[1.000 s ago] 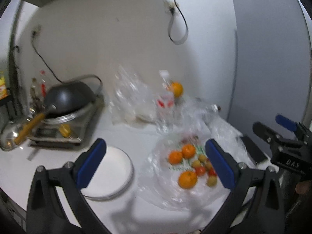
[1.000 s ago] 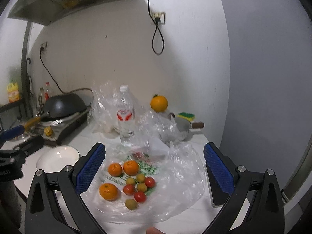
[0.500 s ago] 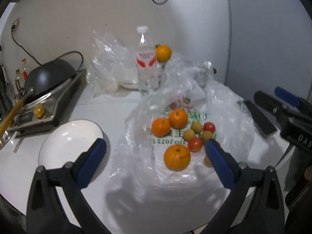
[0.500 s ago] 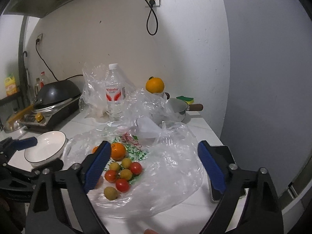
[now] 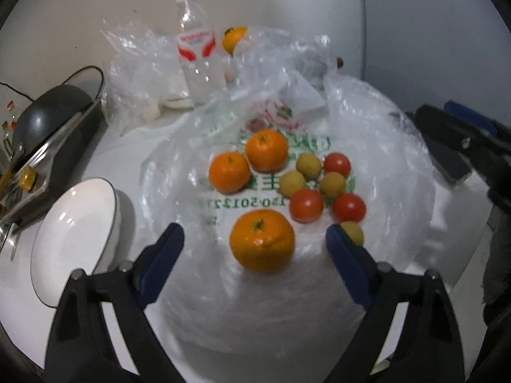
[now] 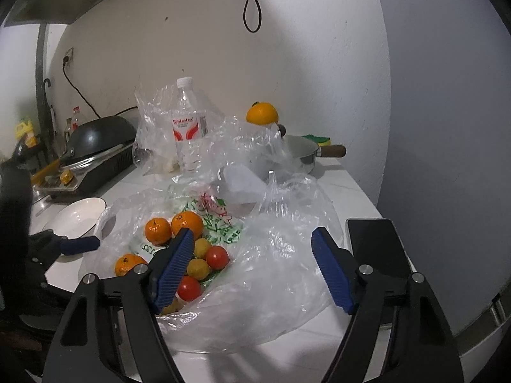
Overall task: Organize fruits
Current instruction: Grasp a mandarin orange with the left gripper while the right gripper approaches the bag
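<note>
Left cam, from 9 o'clock: stove (image 5: pixel 48 156) with wok (image 5: pixel 48 111) sits at the counter's left side, white bowl (image 5: pixel 76 239) just beside the plastic bag (image 5: pixel 191 172), touching or nearly so. Bare counter (image 5: pixel 124 134) shows between stove and bag.

Bag is spread flat with the fruit on it. Three oranges: near one (image 5: pixel 262 239) at centre, two more (image 5: pixel 229 172) (image 5: pixel 266 150) at 12 o'clock of it. Tomatoes (image 5: pixel 306 206) and small yellow fruits (image 5: pixel 292 183) are clustered at its 2 o'clock, touching each other.

Behind the bag at 12 o'clock: water bottle (image 5: pixel 196 54), crumpled bags, another orange (image 5: pixel 234 38) near the wall. They crowd the back.

My left claw (image 5: pixel 255 239) is spread wide, holding nothing, straddling the near orange without touching it.

Right cam: pan (image 6: pixel 303 156) at 1 o'clock with sponge (image 6: pixel 319 138) behind it, phone (image 6: pixel 377 242) at 3 o'clock just beside the bag, close to the counter's right edge.

My right claw (image 6: pixel 252 268) is also wide apart and empty. Its left finger (image 6: pixel 174 268) sits over the tomato cluster; I can't tell whether it touches the bag.
</note>
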`<state>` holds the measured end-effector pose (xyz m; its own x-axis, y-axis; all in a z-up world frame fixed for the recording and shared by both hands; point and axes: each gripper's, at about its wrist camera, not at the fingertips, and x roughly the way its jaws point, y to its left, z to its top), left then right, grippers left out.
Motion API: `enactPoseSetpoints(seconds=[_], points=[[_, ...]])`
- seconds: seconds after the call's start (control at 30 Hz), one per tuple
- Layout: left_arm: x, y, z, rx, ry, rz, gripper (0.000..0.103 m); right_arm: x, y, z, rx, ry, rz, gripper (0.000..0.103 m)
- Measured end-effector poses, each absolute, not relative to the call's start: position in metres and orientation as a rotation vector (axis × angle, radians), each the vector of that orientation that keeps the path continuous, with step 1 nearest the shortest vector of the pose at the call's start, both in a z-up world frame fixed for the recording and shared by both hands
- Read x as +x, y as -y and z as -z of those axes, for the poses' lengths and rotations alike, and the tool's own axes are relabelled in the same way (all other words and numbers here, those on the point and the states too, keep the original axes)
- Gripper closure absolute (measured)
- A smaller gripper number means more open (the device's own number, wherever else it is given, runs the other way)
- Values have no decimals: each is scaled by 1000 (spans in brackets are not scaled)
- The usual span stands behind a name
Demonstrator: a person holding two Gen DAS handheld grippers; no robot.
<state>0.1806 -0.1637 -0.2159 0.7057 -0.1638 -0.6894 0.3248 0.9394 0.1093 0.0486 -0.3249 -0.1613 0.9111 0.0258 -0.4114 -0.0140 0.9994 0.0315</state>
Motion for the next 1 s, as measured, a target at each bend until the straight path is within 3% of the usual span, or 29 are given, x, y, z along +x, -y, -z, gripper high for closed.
enactPoseSetpoints(seconds=[0.4, 0.53, 0.6, 0.7, 1.0], points=[[188, 170, 227, 284, -768, 278, 41, 48, 312, 169, -16, -446, -62, 26], [192, 174, 229, 305, -767, 297, 54, 48, 307, 171, -23, -456, -72, 30], [195, 172, 231, 291, -783, 318, 56, 48, 306, 171, -26, -461, -73, 30], [194, 170, 231, 280, -785, 327, 56, 49, 304, 171, -33, -472, -80, 40], [183, 159, 217, 234, -742, 341, 56, 50, 287, 179, -45, -518, -141, 46]])
